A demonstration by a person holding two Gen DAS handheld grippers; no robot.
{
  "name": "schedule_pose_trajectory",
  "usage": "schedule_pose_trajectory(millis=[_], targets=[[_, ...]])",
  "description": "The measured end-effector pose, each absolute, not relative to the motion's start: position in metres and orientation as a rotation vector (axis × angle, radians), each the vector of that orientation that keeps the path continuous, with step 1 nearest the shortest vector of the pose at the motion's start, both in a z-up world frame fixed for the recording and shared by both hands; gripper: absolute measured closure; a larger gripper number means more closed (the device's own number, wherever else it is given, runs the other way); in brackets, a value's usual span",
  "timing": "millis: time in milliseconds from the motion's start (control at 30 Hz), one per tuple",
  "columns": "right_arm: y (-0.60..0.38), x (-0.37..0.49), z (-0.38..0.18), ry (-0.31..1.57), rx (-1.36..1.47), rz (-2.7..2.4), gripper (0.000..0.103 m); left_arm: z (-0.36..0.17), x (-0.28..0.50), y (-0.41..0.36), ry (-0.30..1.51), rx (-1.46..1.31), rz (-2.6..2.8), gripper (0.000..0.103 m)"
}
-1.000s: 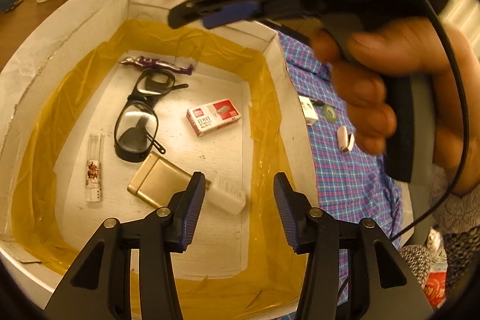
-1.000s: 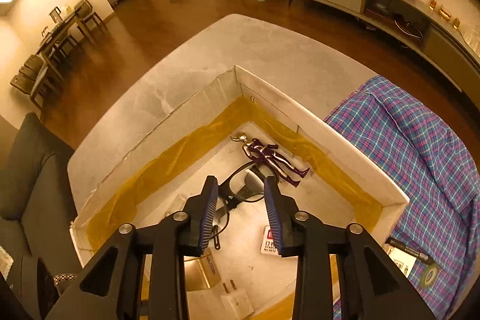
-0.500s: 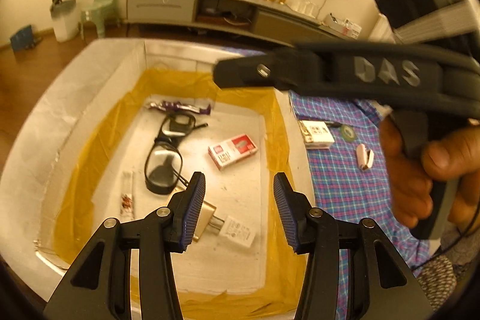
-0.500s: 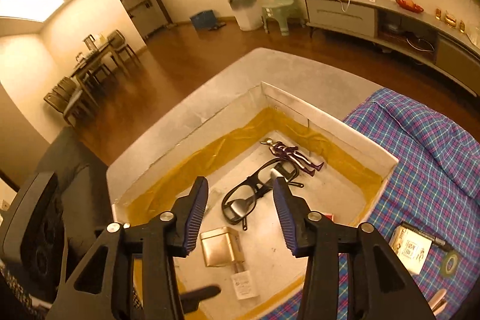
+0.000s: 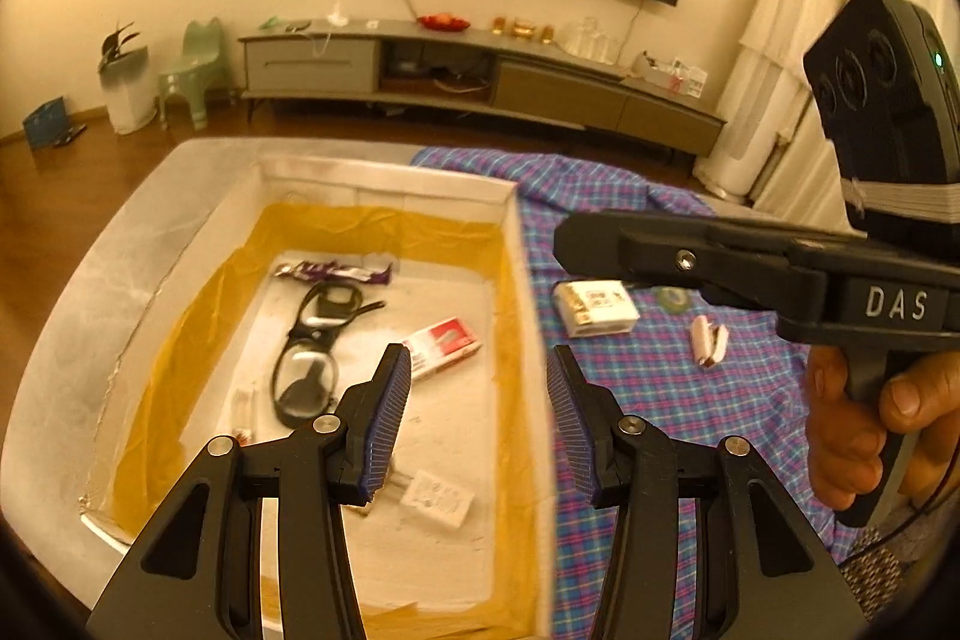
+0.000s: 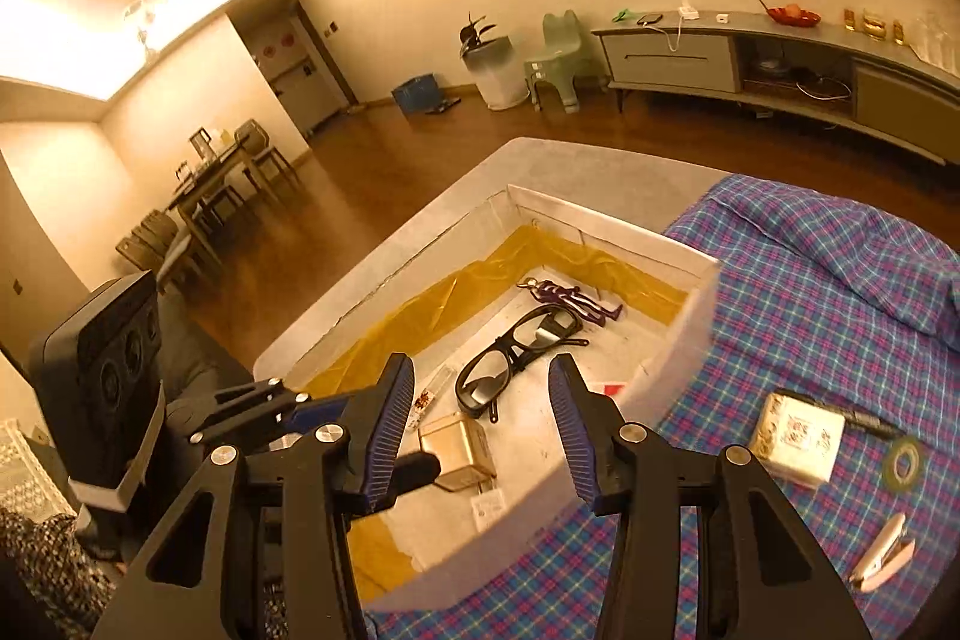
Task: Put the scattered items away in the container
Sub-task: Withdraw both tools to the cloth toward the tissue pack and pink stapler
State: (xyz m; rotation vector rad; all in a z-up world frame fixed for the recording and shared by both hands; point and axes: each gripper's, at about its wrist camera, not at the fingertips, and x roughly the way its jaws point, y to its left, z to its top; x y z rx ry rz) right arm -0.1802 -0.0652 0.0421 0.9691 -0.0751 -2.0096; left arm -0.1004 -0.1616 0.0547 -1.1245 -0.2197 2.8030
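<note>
While both grippers hover above the work area, neither holds anything. The left gripper (image 5: 477, 415) has its jaws spread with nothing between the pads, positioned over the near right wall of the container (image 5: 528, 316). The right gripper (image 6: 480, 418) also stands apart and empty, its jaws no longer closing but spread wide over the container's near corner.

Contents of the container, a white box lined with yellow film: black glasses (image 5: 312, 340), long axis running from near to far in the left wrist view; a purple figure (image 5: 333, 271) lying crosswise along the far end, just beyond the glasses; a red-and-white packet (image 5: 441, 346) tilted, right of the glasses; a gold box (image 6: 459, 451) and a white plug (image 5: 435, 499) at the near end; a small clear tube (image 6: 435, 391) by the left side.

Items outside, on the plaid cloth (image 6: 810, 292): a white carton (image 6: 795, 439), its long axis roughly across the cloth, close to the container's right wall; a tape roll (image 6: 903, 460) just beyond it; a pink-and-white stapler (image 6: 882, 559), lying nearer, well apart from the container.
</note>
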Motion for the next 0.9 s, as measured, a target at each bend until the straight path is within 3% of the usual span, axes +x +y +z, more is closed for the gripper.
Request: schedule_pose_trajectory(millis=[533, 900], targets=[[0.092, -0.184, 0.045, -0.318, 0.906, -2.213, 0.046, 0.060, -0.111, -0.074, -0.124, -1.022, 2.702, 0.053], [0.169, -0.217, -0.060, -0.203, 1.291, -2.503, 0.037, 0.011, -0.167, -0.026, -0.153, -1.209, 2.672, 0.050]])
